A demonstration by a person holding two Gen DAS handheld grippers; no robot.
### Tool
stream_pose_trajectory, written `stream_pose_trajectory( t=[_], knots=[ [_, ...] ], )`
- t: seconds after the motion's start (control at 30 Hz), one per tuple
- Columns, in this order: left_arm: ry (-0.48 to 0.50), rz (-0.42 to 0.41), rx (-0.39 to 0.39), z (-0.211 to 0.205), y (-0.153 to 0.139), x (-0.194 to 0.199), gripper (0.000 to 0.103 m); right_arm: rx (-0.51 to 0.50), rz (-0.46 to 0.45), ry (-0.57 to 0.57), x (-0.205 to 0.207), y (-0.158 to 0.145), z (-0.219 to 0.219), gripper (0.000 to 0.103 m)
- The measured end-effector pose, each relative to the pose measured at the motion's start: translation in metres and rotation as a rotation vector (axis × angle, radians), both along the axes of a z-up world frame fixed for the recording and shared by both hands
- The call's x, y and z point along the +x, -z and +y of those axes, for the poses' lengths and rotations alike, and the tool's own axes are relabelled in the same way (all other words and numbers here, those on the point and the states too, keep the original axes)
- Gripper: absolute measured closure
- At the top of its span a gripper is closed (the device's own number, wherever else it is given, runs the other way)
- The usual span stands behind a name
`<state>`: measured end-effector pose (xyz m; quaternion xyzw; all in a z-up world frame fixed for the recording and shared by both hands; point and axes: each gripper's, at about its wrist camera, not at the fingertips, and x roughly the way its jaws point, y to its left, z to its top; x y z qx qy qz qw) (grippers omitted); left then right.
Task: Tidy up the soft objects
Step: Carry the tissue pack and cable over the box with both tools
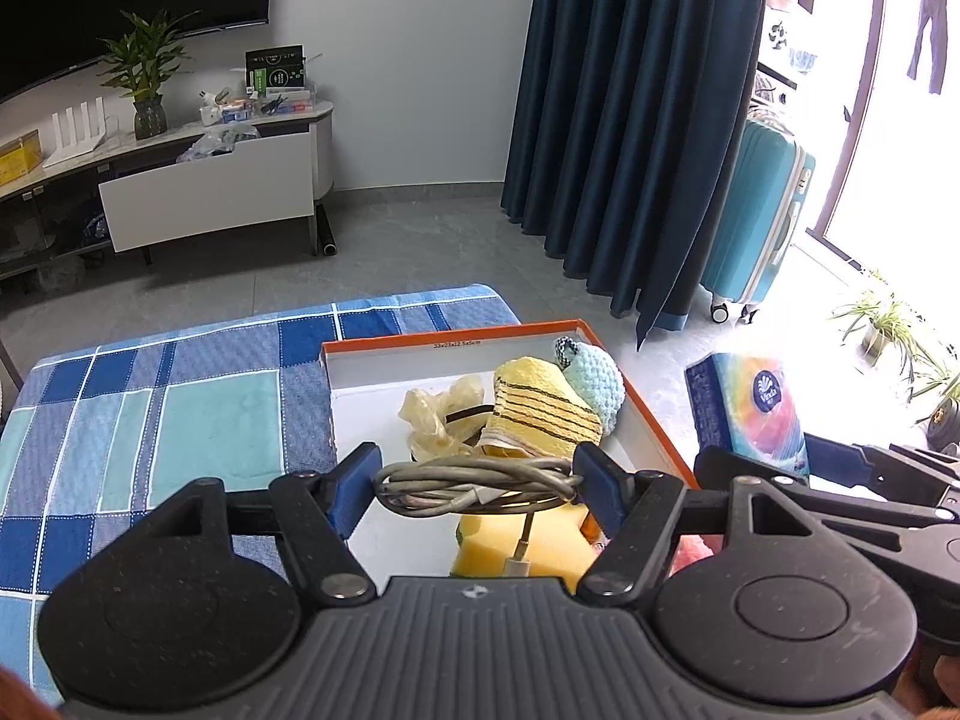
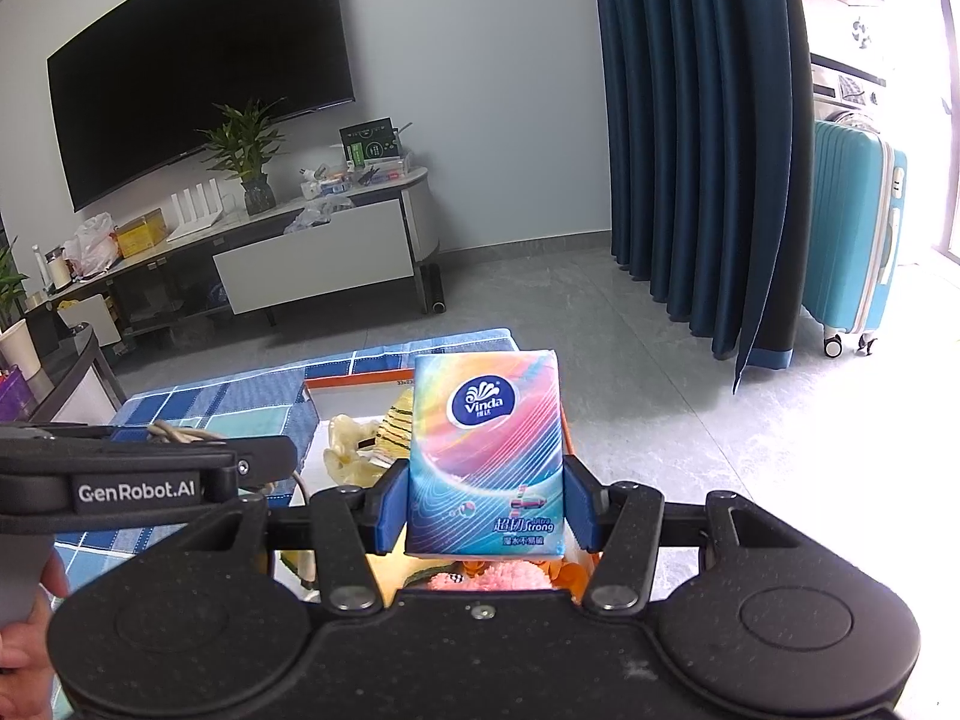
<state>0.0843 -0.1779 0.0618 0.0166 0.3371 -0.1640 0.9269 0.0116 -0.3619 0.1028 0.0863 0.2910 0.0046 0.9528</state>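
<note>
The left hand-held gripper [image 1: 474,483] tilts downward over an orange-rimmed box [image 1: 654,420], its blue pads [image 1: 600,489] clamped on a coiled grey cable [image 1: 474,480] whose white plug hangs below the coil. Under it in the box lie a yellow sponge [image 1: 522,546], a yellow striped towel [image 1: 543,414], a pale crumpled plastic glove [image 1: 438,414] and a light green knitted cloth [image 1: 594,381] at the far right corner; small print on the box's far rim is too fine to read surely. The box sits on a tabletop covered with a blue checked cloth [image 1: 150,414]. The right hand-held gripper [image 2: 486,507], also angled downward and just beside the left one, grips an upright tissue pack [image 2: 486,450] between its blue pads [image 2: 393,507], above the near right part of the same box, where something pink and fluffy [image 2: 498,579] shows below it. The pack's dark blue oval reads "Vinda", and lower down "Ultra Strong" stands beside Chinese characters. In the right wrist view the left tool's side shows the white lettering "GenRobot.AI" [image 2: 137,490], and part of a person's hand [image 2: 24,660] appears at the lower left edge, around its grey handle.
</note>
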Motion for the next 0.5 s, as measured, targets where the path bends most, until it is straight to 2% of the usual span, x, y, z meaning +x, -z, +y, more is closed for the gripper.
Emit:
stream_pose_trajectory(
  t=[0.5],
  knots=[
    [-0.009, 0.007, -0.003, 0.0, 0.0, 0.011, 0.032, 0.0, 0.009, -0.012, 0.009, 0.004, -0.003, 0.04]
  ],
)
